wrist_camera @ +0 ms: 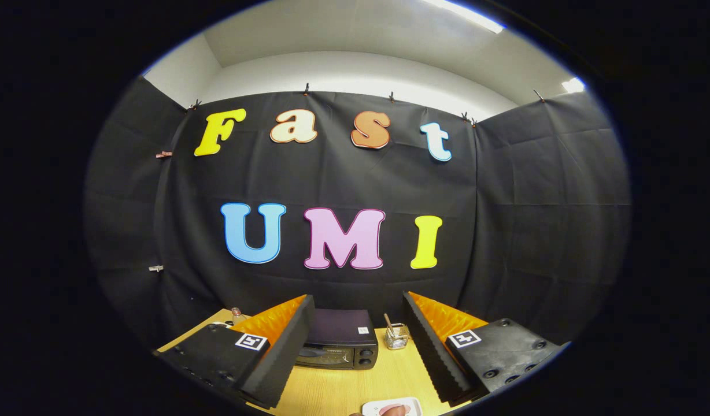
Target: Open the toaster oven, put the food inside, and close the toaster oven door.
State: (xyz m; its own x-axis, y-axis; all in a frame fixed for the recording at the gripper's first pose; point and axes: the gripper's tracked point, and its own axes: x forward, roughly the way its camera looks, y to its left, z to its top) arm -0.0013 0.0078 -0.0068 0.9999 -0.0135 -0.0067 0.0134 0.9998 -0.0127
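The gripper [352, 352] hangs with its fingers spread wide, holding nothing. The toaster oven [339, 345], door closed, sits on the wooden table [343, 390] straight ahead between the fingers, front facing them. The food plate [392, 408] lies nearer, just beneath the fingertips.

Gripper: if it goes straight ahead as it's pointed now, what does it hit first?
Likely the toaster oven, framed between the open gripper's fingers with its door shut. Bare table lies between; depth is unclear, and a high line might pass over it.
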